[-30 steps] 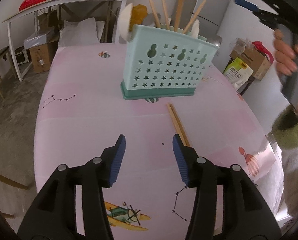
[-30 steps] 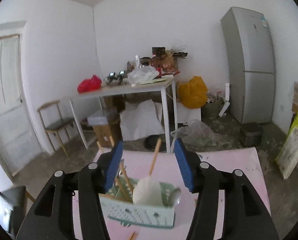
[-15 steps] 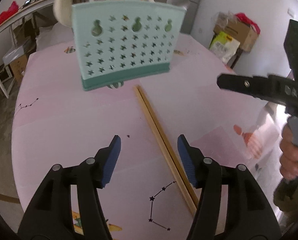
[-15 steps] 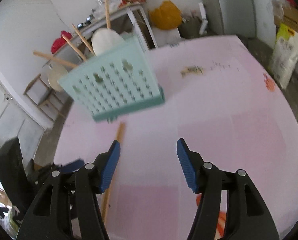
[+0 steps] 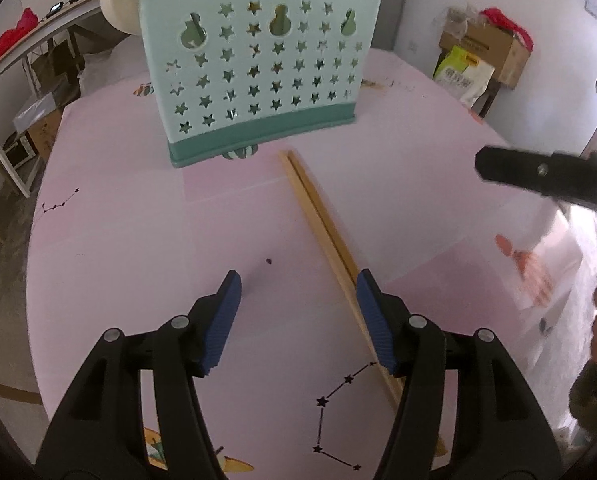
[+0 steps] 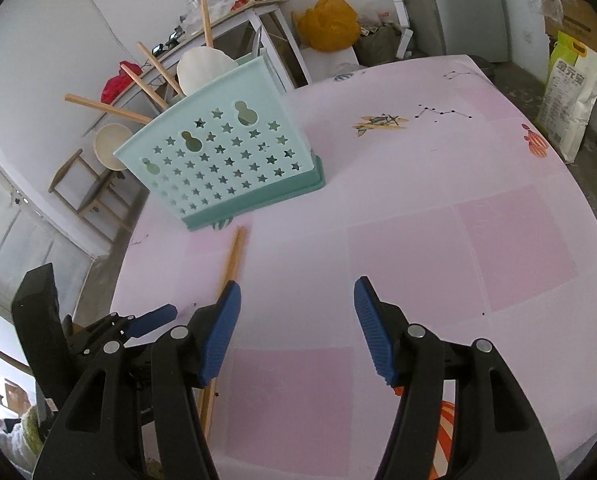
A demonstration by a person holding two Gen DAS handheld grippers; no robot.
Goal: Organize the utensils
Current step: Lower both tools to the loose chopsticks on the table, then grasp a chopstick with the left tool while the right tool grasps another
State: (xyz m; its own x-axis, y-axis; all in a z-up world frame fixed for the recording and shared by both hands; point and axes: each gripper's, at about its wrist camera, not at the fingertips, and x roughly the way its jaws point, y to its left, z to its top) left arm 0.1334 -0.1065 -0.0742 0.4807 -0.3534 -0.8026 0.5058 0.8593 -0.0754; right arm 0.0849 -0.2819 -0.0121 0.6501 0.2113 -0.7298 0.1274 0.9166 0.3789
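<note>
Both the left claw [image 5: 296, 298] and the right claw [image 6: 297, 304] are held open, empty, above the worktop [image 5: 138, 240]. Chopsticks [image 5: 318, 216] are laid beside the left claw's right finger, near the holder [image 5: 258, 92].

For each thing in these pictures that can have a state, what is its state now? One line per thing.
Left hand-held gripper: open, holding nothing, low over the table.
Right hand-held gripper: open, holding nothing.
Mint-green plastic utensil holder with star holes: upright on the table, already holding utensils.
Pair of wooden chopsticks: lying flat on the table, side by side, not yet in the holder.
Pink patterned tablecloth: spread flat.
</note>
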